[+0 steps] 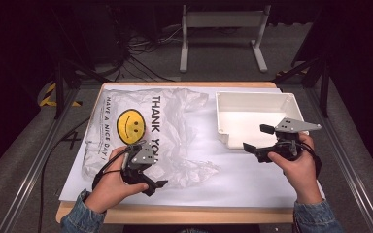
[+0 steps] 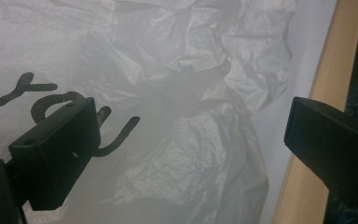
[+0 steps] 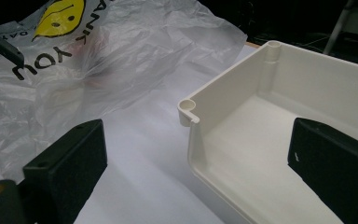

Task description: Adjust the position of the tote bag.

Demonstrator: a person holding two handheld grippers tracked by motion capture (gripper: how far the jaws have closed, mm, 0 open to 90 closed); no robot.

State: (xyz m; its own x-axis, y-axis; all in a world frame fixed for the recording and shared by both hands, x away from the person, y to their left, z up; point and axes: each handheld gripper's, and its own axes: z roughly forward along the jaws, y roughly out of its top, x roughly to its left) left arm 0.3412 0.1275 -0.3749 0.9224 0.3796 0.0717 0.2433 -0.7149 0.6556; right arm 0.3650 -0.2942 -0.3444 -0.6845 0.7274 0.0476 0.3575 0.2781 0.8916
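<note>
Right now your left gripper (image 1: 151, 175) hangs nearest the bag (image 1: 175, 121), its crumpled near edge between spread fingers (image 2: 56, 154), gripping nothing.

A thin, translucent white plastic bag (image 1: 150, 131) is printed with black lettering and a yellow smiley face (image 1: 130, 125). The shallow rectangular plastic tray (image 1: 233, 141) toward the desk's far right corner is cream-white. The desk (image 1: 199, 214) is covered in white, with a pale wooden edge. Both tongs are black, with grey plates.

Plastic bag (image 2: 177, 93) cut off by left gripper view edges; white bin (image 3: 279, 140) cropped at right.
</note>
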